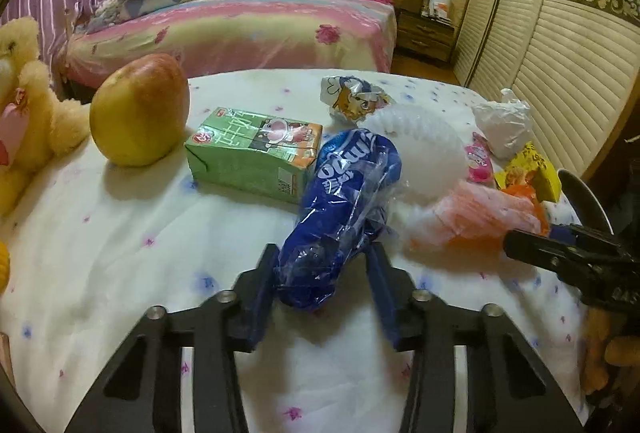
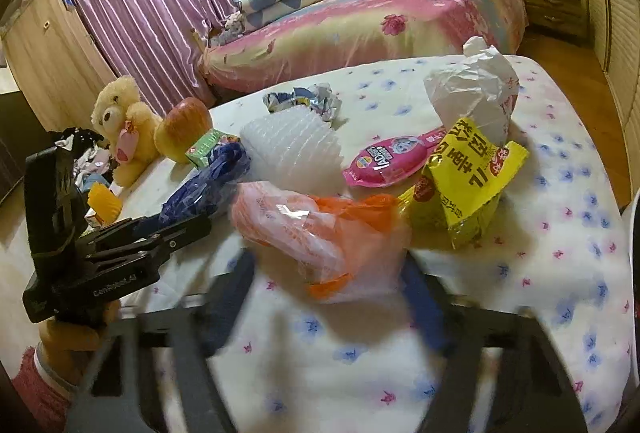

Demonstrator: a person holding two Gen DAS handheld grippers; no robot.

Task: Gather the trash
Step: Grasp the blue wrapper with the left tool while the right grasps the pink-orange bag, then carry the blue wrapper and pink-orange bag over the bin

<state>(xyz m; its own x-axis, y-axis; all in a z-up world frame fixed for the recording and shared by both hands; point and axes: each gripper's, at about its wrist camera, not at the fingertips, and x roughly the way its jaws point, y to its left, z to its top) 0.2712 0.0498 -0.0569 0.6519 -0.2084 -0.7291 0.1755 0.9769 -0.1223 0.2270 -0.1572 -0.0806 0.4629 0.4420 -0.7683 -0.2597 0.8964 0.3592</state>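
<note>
1. Fingers of the left gripper (image 1: 322, 261) stand apart on either side of the near end of the blue wrapper (image 1: 344, 209); contact with it cannot be confirmed.
2. Far left on the flowered table (image 1: 120, 253): a plush bear (image 1: 24, 105), then an apple (image 1: 140, 109) just beside a green juice carton (image 1: 256, 153) lying on its side.
3. Blue wrapper: rests on the table with its far end touching the carton's right end.
4. Behind the wrapper lie a white ribbed plastic tray (image 1: 416, 141) and a crumpled cartoon wrapper (image 1: 356, 97).
5. Fingers of the right gripper (image 2: 328, 293), blurred, stand apart around the near end of the orange plastic bag (image 2: 316, 233); whether they touch it cannot be told.
6. Right of the tray: a pink snack packet (image 2: 392, 161), a yellow packet (image 2: 468, 177) touching the orange bag, and a crumpled white bag (image 2: 476, 89) behind them.
7. Background: a bed (image 1: 240, 29) with folded bedding.
</note>
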